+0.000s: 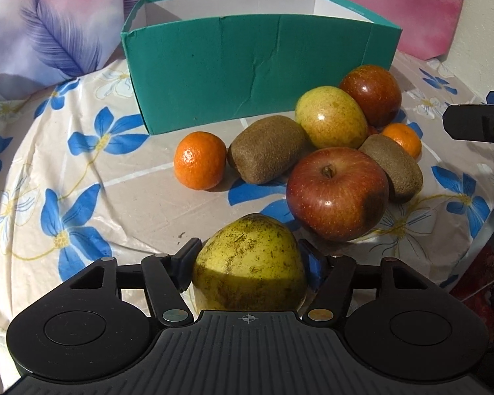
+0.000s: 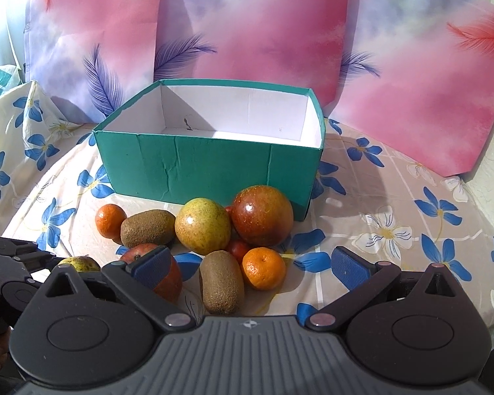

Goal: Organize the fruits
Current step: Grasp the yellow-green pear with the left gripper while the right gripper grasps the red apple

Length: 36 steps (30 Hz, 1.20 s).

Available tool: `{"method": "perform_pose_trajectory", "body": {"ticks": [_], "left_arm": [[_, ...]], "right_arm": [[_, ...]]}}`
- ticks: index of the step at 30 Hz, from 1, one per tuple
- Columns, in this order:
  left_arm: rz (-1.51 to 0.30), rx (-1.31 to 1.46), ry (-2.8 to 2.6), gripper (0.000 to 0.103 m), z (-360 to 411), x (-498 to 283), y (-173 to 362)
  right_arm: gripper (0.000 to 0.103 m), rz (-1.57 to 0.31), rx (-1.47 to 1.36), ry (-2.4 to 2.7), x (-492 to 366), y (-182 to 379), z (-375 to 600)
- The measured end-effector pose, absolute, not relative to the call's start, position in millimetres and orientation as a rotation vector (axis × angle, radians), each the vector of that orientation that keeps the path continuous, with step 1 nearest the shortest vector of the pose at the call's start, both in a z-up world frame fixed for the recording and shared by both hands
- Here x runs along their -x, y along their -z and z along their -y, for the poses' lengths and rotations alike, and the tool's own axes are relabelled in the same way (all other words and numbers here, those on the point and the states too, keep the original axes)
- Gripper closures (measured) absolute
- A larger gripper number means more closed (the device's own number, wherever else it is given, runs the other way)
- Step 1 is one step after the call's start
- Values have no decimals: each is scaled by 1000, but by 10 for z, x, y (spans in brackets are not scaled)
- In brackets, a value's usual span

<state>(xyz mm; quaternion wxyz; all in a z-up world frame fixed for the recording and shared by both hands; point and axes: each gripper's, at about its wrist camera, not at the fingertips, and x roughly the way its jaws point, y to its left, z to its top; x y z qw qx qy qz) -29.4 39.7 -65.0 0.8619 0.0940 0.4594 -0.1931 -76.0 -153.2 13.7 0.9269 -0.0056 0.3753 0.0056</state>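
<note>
left claw [image 1: 250,260] pinches a speckled yellow pear [image 1: 250,263]; right claw [image 2: 250,265] spread wide. beyond both, the teal box [image 2: 207,164] shows only its white inside, fruit piled before it.

The fruit pile [image 2: 207,237] crowds the teal box's [image 2: 207,168] near wall; bare tablecloth [image 2: 395,210] lies open rightward.

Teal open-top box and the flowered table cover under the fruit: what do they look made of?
The teal open-top box looks like matte paper-covered cardboard: creases and dents run down its front wall, and the inside is plain white. The flowered table cover looks like thin glossy plastic sheeting: it wrinkles and glares in the sun.
</note>
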Motion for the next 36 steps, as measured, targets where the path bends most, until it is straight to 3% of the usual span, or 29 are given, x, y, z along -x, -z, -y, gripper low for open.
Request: {"method": "perform_pose_trajectory", "body": {"ticks": [9, 11, 36], "left_arm": [[-958, -215, 431, 36, -400, 279, 649], [-964, -207, 426, 36, -414, 271, 639], [-968, -117, 327, 36, -823, 197, 418]], "right_arm": [[1, -788, -4, -18, 726, -88, 1492], [6, -798, -3, -29, 720, -64, 1467], [22, -935, 74, -291, 384, 366, 843]]}}
